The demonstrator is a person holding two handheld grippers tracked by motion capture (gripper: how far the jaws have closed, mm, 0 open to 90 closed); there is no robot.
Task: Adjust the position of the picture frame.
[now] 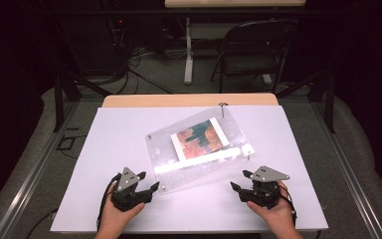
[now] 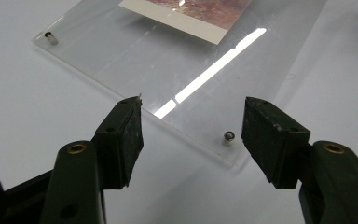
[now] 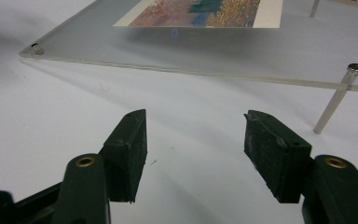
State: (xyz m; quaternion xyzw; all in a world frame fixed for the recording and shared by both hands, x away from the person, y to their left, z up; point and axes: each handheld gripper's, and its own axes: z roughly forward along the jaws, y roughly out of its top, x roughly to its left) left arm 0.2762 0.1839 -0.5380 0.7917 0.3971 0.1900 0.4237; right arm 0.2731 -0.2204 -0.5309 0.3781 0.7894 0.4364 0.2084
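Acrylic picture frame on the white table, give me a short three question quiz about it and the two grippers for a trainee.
1. True or false: the left gripper is clamped on the clear acrylic frame.
2. Which corner post of the frame stands tall and lifts its edge off the white table: A) the long metal post in the right gripper view, B) the short stud in the left gripper view?
3. What lies inside the frame?

Key
1. False: its jaws stand open, either side of the near corner, pressing on nothing.
2. A.
3. A colourful print with a white border; the right gripper is open too, short of the frame's edge.
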